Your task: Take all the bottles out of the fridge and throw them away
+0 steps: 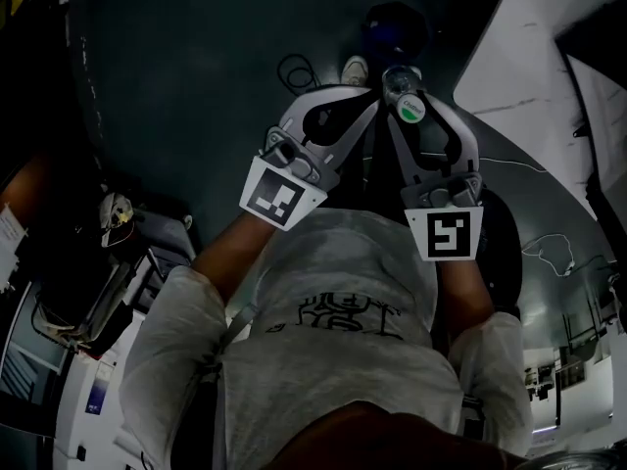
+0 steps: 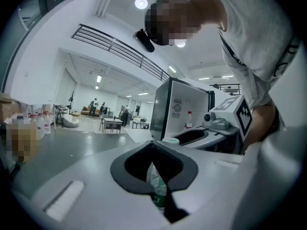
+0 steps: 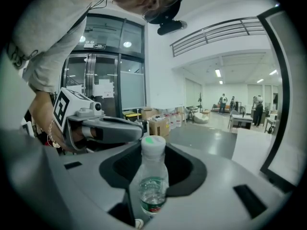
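- The right gripper (image 1: 407, 91) is closed on a capped bottle (image 1: 405, 99), with its jaws set fairly wide to take the bottle's body.
- In the right gripper view the capped bottle (image 3: 153, 178) stands upright in the middle of the right gripper (image 3: 153, 171), one jaw on each side. Its pale green-topped cap (image 3: 153, 145) rises above the jaws, and the green label is low in the gap.
- The left gripper (image 1: 333, 116) has its jaws drawn in to a narrow slot.
- In the left gripper view a second bottle (image 2: 158, 188) sits in that slot, low between the jaws of the left gripper (image 2: 156, 171). Only a strip of clear plastic and green label shows; I cannot see its cap.
- In the head view the second bottle cannot be made out.
- Both grippers are held side by side in front of the person's grey shirt (image 1: 343, 331), above the dark floor (image 1: 196, 67), with a shoe (image 1: 355, 68) just beyond the jaw tips.
- Neither bottle touches the floor.
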Available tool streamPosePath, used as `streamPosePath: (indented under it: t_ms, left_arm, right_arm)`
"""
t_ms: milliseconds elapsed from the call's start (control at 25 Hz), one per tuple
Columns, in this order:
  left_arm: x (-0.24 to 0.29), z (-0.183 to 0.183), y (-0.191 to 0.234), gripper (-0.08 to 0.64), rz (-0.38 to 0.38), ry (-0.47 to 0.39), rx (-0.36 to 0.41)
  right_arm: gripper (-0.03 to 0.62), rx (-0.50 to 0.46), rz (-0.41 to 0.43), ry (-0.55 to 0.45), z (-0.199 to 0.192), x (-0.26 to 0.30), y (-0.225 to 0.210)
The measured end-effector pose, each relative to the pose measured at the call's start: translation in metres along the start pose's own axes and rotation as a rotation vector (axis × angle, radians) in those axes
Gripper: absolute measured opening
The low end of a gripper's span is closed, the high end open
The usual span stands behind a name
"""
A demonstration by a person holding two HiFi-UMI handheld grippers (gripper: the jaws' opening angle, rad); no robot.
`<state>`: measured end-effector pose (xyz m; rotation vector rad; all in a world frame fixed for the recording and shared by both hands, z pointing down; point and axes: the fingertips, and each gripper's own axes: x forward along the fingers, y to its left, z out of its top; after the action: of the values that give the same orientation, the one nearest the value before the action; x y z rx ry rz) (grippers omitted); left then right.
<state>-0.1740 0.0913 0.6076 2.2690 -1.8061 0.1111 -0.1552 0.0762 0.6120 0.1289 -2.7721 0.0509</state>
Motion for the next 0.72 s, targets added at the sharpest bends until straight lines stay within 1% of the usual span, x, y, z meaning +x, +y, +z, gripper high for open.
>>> streamPosePath:
  t_ms: [120,400,720]
  left_arm:
    - [0.005,-0.013,0.003,0.008,-0.002,-0.008,0.001]
    - [0.016,-0.045,0.016,0.008,-0.001,0.001,-0.017]
    - [0.023,-0.081,0.021,0.008,-0.016,0.013,-0.014]
  right_arm:
    - [0.153,0.002,-0.009,-0.001,-0.013,0.008,-0.003]
    - [0.153,0.011,-0.036,0.003,-0.042,0.026,-0.005]
    - [0.153,0.012,-0.061,0.015,-0.081,0.043,-0.005]
